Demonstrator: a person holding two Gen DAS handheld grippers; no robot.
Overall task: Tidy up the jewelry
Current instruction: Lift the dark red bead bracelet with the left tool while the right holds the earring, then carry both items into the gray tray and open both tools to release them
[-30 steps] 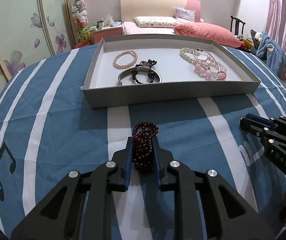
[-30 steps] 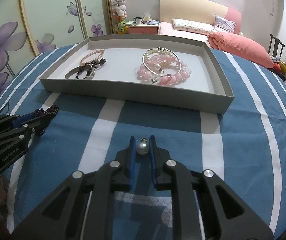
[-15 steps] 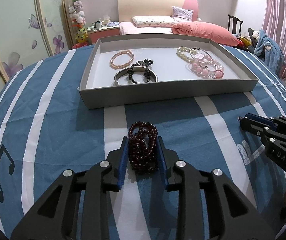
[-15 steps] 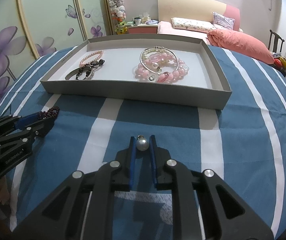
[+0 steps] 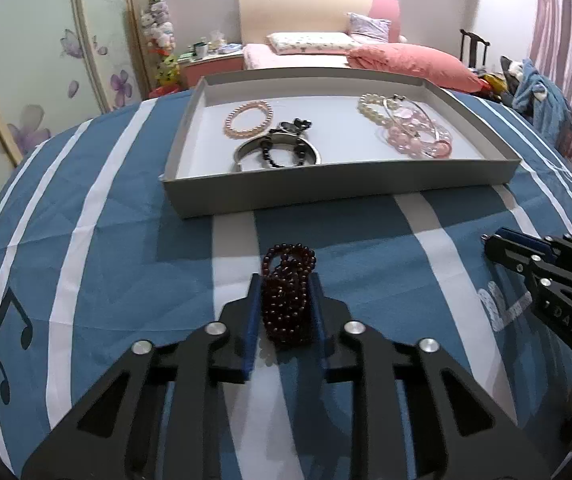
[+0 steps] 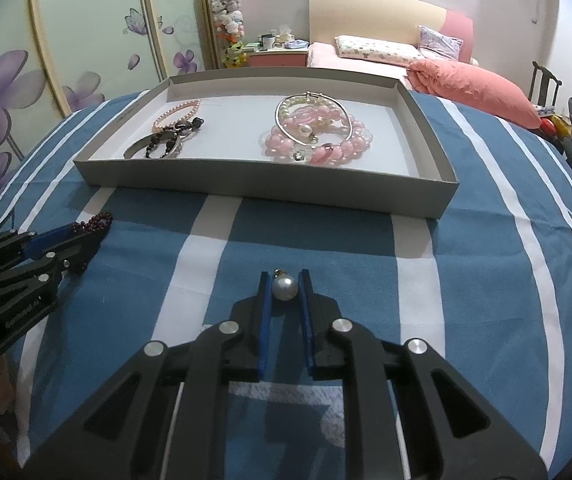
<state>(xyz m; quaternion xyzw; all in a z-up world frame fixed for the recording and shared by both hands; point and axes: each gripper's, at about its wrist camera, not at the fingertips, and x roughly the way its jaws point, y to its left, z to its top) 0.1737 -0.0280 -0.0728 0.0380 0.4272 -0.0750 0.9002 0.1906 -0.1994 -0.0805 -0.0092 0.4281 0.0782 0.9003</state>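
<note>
My left gripper (image 5: 284,280) is shut on a dark red bead bracelet (image 5: 287,296), held just above the blue striped cloth in front of the grey tray (image 5: 325,196). My right gripper (image 6: 284,278) is shut on a white pearl pendant (image 6: 284,289), also in front of the tray (image 6: 246,182). In the tray lie a pink pearl bracelet (image 5: 248,120), a black bead bracelet on a silver bangle (image 5: 282,148), and a pile of pink and white bead bracelets (image 5: 409,130). The left gripper shows in the right wrist view (image 6: 86,232); the right gripper shows at the left wrist view's right edge (image 5: 489,240).
The table carries a blue cloth with white stripes (image 5: 106,220). Behind it stand a bed with pink bedding (image 5: 365,52), a nightstand (image 5: 210,64), sliding wardrobe doors with flower prints (image 6: 66,60) and a chair with clothes (image 5: 525,88).
The left gripper's jaws stand wider around the red bracelet than a second ago, and it has tipped back from the tray. The right gripper holds the pearl almost still.
</note>
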